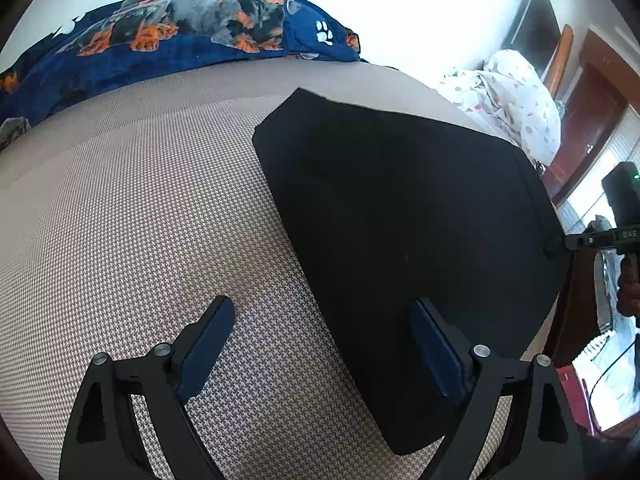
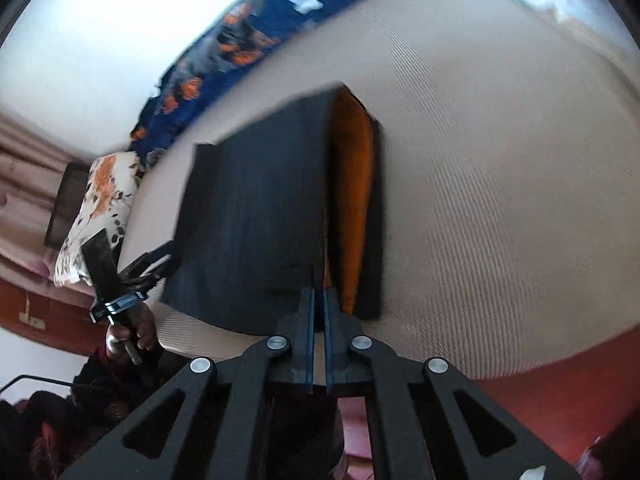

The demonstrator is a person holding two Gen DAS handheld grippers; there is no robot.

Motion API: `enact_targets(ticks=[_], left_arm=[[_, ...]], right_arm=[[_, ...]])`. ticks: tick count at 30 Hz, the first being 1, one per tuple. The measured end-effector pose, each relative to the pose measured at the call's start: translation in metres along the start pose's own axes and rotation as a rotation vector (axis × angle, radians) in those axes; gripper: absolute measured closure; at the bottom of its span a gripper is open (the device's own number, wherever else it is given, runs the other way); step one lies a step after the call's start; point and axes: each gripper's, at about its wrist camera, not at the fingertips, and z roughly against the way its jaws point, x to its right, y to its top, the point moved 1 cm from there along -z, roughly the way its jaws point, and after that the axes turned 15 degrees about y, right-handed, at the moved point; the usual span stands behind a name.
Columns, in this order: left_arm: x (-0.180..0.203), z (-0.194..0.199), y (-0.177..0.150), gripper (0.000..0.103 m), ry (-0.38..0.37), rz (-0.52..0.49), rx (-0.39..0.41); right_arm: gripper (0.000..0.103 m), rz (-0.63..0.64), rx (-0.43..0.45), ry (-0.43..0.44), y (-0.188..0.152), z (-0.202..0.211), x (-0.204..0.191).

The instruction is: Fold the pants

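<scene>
Black pants lie folded into a flat block on the beige patterned bed cover. My left gripper hovers open over the pants' near left edge, its right finger above the black cloth and its left finger above the cover, with nothing gripped. In the right wrist view my right gripper is shut on the near edge of the pants. The pinched layer is raised and an orange inner side shows beside it. The right gripper also appears in the left wrist view, pinching the pants' right edge.
A blue dog-print blanket lies along the far side of the bed. A white patterned cloth is heaped at the far right corner. A floral pillow sits past the left gripper. The bed edge drops to a red floor.
</scene>
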Motion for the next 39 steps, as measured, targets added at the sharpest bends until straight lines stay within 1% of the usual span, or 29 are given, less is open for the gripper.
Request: enact_targets(ticks=[2, 4, 6, 10, 14, 16, 19, 22, 24, 25, 26, 27, 28, 30, 33, 37, 39], left_arm=[[0.0, -0.001, 0.0, 0.013, 0.001, -0.001, 0.0], [0.001, -0.001, 0.0, 0.012, 0.004, -0.002, 0.001], [0.001, -0.001, 0.0, 0.012, 0.006, -0.004, 0.007], [0.003, -0.001, -0.001, 0.011, 0.008, -0.007, 0.009], [0.002, -0.001, -0.001, 0.011, 0.003, -0.003, 0.01], [0.002, -0.001, -0.001, 0.011, 0.005, -0.004, 0.011], [0.003, -0.001, -0.002, 0.011, 0.005, -0.004, 0.011], [0.002, -0.001, -0.002, 0.011, 0.006, -0.005, 0.011], [0.002, -0.001, -0.002, 0.011, 0.007, -0.006, 0.011], [0.002, -0.001, -0.002, 0.011, 0.007, -0.006, 0.011], [0.002, -0.001, -0.002, 0.011, 0.008, -0.006, 0.011], [0.001, -0.001, -0.003, 0.011, 0.008, -0.005, 0.011], [0.001, 0.0, -0.003, 0.011, 0.006, -0.002, 0.013], [0.001, 0.0, -0.003, 0.011, 0.003, 0.004, 0.017], [0.0, 0.0, -0.002, 0.011, 0.002, 0.011, 0.021], [-0.001, -0.001, 0.002, 0.011, -0.007, 0.025, 0.013], [-0.001, -0.002, 0.002, 0.011, -0.011, 0.029, 0.008]], right_arm=[[0.1, -0.031, 0.004, 0.033, -0.001, -0.001, 0.011], [0.099, -0.041, 0.003, 0.049, 0.0, 0.0, 0.012], [0.093, -0.013, -0.001, 0.033, 0.0, 0.001, 0.008], [0.09, -0.029, 0.021, 0.029, 0.003, 0.003, 0.004], [0.079, -0.035, 0.033, 0.0, 0.006, 0.006, 0.006], [0.077, -0.044, 0.035, -0.003, 0.007, 0.006, 0.008], [0.074, -0.064, 0.026, 0.009, 0.008, 0.003, 0.011], [0.073, -0.082, -0.008, 0.055, 0.008, -0.005, 0.012], [0.066, -0.078, -0.029, 0.032, 0.008, -0.013, 0.011], [0.065, -0.08, -0.029, 0.035, 0.009, -0.015, 0.011], [0.066, -0.076, -0.019, 0.044, 0.011, -0.015, 0.009], [0.077, -0.059, -0.014, 0.041, 0.012, -0.015, 0.007], [0.082, -0.021, -0.015, 0.028, 0.014, -0.016, 0.001], [0.087, 0.012, -0.014, 0.015, 0.016, -0.016, -0.005], [0.089, 0.058, 0.011, -0.015, 0.019, -0.016, -0.013], [0.091, 0.086, 0.098, -0.007, 0.03, -0.005, -0.016], [0.092, 0.064, 0.087, 0.007, 0.029, -0.005, -0.007]])
